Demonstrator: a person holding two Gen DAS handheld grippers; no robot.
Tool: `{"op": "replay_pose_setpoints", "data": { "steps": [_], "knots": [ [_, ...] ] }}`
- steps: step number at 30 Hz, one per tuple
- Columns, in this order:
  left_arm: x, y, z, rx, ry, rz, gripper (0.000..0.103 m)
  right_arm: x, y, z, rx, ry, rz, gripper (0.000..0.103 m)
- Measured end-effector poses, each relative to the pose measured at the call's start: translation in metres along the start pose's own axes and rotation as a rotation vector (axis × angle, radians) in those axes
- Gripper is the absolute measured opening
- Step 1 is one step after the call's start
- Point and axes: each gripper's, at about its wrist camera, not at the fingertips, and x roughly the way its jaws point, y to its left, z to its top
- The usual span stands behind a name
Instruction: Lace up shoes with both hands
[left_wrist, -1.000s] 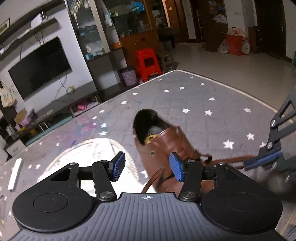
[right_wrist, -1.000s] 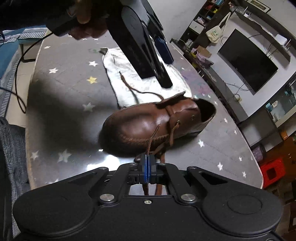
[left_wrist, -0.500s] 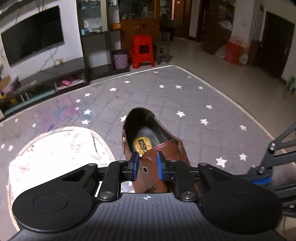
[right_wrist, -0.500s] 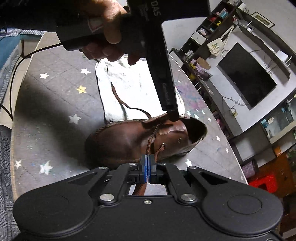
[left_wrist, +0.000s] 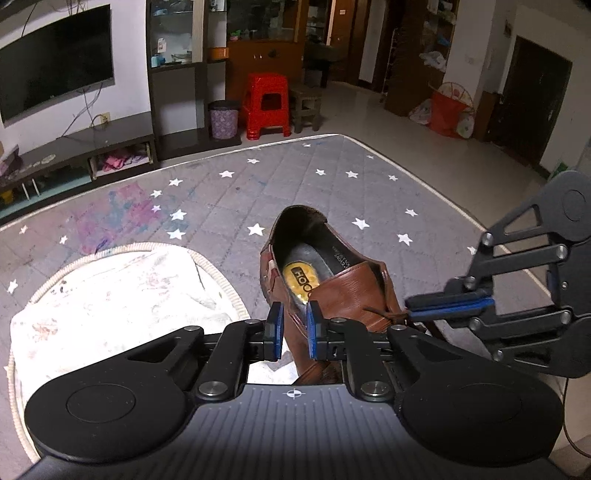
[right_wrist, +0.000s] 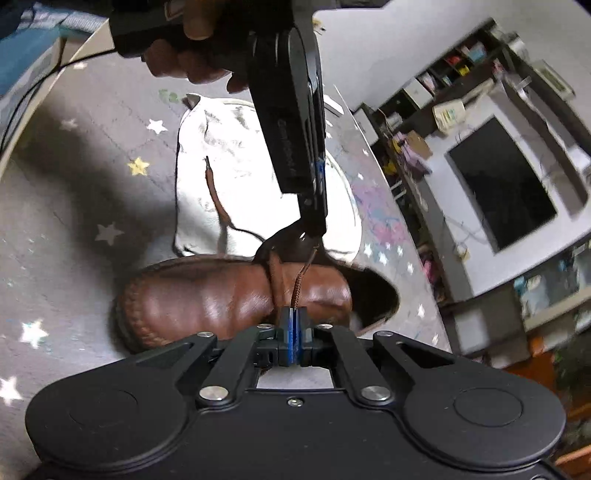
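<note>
Pinching the shoe (left_wrist: 343, 291) flap, left gripper (left_wrist: 293, 329); right gripper (right_wrist: 291, 330) clamps lace (right_wrist: 301, 275).

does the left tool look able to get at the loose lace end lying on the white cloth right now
Probably not at once. The left tool is closed on the shoe's eyelet flap, so it would have to let go first. The loose lace end lies bare on the white cloth with nothing over it, and the right tool holds the other lace.

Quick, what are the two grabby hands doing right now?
Left gripper: closed on the eyelet flap of the brown shoe.
Right gripper: shut on the brown lace.
</note>
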Motion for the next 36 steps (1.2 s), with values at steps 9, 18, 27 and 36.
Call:
{"op": "replay_pose_setpoints", "data": {
  "steps": [9, 18, 27, 36],
  "knots": [
    [0.001, 0.011, -0.004, -0.015, -0.015, -0.026, 0.014, 0.023, 0.014, 0.014, -0.234, 0.049, -0.022, 0.001],
    [0.0, 0.013, -0.006, -0.017, -0.023, -0.043, 0.015, 0.042, 0.036, 0.017, -0.478, 0.086, -0.095, 0.002],
    [-0.011, 0.028, -0.009, -0.025, -0.024, -0.055, 0.016, 0.053, 0.041, 0.021, -0.547, 0.119, -0.103, 0.002],
    [-0.013, 0.041, -0.013, -0.035, -0.028, -0.067, 0.018, 0.069, 0.047, 0.024, -0.644, 0.167, -0.129, 0.002]
  ]
}}
